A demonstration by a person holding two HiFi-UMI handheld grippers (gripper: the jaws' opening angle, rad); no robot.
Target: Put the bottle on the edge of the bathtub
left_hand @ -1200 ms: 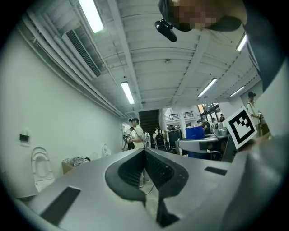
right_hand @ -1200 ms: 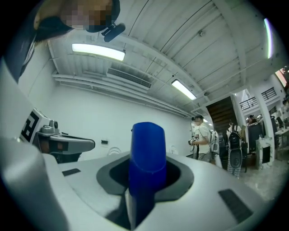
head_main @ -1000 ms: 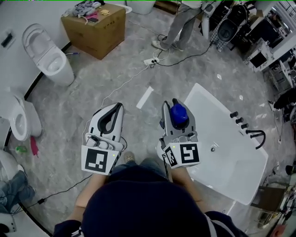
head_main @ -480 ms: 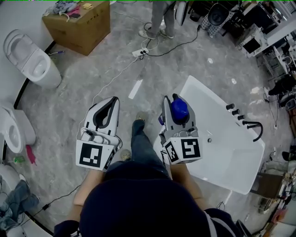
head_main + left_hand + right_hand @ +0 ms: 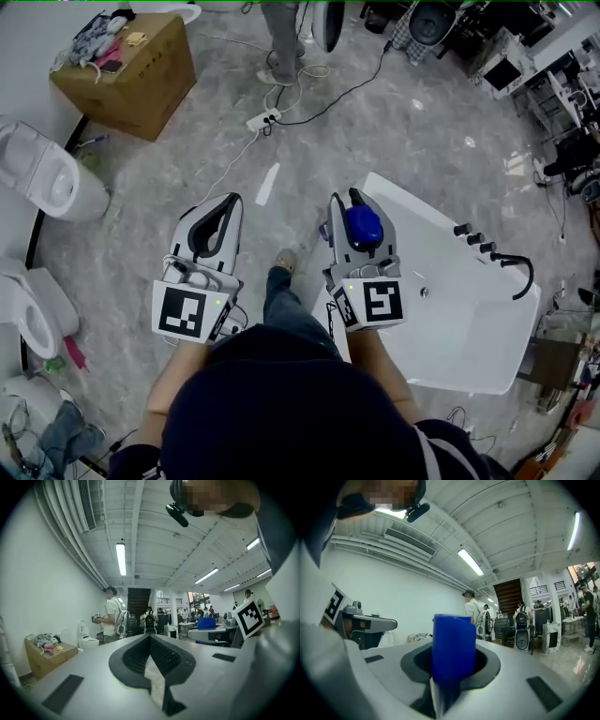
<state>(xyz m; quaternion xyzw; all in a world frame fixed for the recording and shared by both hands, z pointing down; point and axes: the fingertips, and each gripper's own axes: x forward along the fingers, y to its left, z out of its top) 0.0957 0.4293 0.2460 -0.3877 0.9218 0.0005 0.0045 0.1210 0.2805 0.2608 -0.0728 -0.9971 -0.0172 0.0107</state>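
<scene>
The bottle [image 5: 363,226] is blue and stands upright between the jaws of my right gripper [image 5: 347,202], which is shut on it. In the right gripper view the blue bottle [image 5: 453,651] fills the gap between the jaws and hides their tips. This gripper hovers over the near left corner of the white bathtub [image 5: 412,195], above floor level. My left gripper [image 5: 228,201] hangs over the marble floor to the left of the tub. Its jaws meet at the tips with nothing in them, and the left gripper [image 5: 150,637] looks out into the hall.
A black faucet [image 5: 517,268] and knobs sit on the tub's far rim. A cardboard box [image 5: 127,70] and two toilets [image 5: 42,178] [image 5: 28,314] stand at the left. A power strip [image 5: 260,119] with cables lies ahead near a standing person's legs [image 5: 281,37]. My foot [image 5: 284,262] is between the grippers.
The whole view has shifted: the box and toilets have slid left and the tub sits a little lower. A leg has stepped forward between the grippers. Both grippers keep their pose and grip.
</scene>
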